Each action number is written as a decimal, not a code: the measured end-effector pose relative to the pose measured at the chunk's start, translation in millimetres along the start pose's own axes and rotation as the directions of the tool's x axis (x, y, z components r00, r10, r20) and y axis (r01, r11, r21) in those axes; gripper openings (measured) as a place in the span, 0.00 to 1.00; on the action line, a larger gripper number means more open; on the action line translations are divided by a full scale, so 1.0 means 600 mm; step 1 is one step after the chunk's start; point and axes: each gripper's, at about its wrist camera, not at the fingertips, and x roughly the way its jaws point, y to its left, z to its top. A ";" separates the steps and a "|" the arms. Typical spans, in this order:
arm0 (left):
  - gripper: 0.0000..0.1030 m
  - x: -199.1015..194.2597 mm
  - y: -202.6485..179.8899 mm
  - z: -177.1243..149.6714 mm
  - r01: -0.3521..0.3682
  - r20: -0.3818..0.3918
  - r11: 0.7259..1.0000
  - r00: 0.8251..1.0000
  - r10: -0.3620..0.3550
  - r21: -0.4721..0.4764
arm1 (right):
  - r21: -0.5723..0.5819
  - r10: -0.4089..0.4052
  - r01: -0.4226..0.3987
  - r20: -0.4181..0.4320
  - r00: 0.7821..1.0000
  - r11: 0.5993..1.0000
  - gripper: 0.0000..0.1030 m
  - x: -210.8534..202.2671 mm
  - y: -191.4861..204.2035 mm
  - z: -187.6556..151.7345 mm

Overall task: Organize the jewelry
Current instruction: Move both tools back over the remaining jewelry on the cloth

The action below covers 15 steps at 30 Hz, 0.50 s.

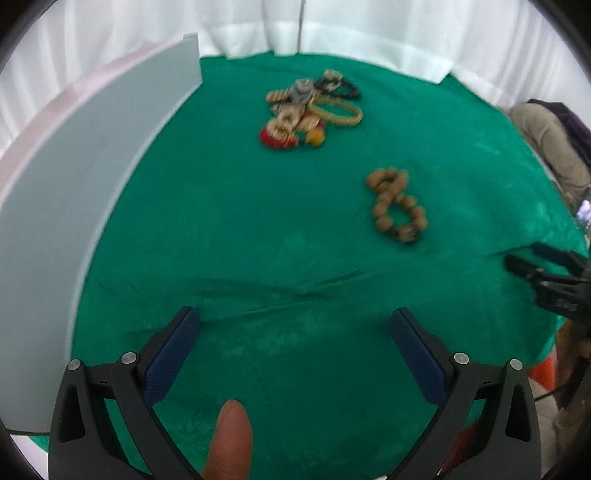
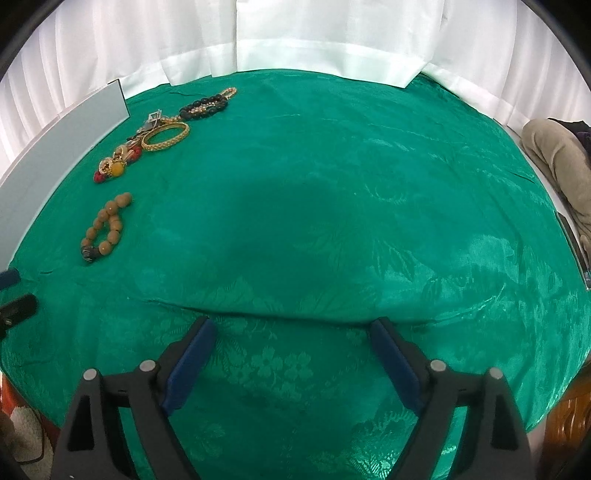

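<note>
Green cloth covers the bench. Jewelry pile lies near the far edge, close to the grey board along the left edge. Wooden bead bracelet sits apart, nearer the middle. Left claw released, nothing between its jaws; thumb visible. Right claw released, empty, over wide bare cloth.

Green patterned cloth covers table; white curtains behind; grey panel at left.
</note>
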 end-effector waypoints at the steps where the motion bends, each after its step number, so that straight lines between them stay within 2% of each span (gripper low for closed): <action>1: 1.00 0.004 0.000 -0.004 -0.006 -0.005 1.000 1.000 0.006 -0.001 | 0.001 -0.001 0.001 0.007 1.000 1.000 0.88 0.000 0.000 -0.001; 7: 1.00 0.005 -0.002 -0.017 -0.040 -0.001 0.999 0.999 0.040 0.009 | -0.001 -0.001 0.001 0.053 0.999 1.000 0.88 -0.005 -0.002 -0.013; 15: 1.00 0.007 -0.003 -0.018 -0.061 0.002 0.998 0.998 0.061 0.000 | -0.006 0.001 -0.001 0.011 1.000 1.000 0.88 -0.001 -0.002 -0.003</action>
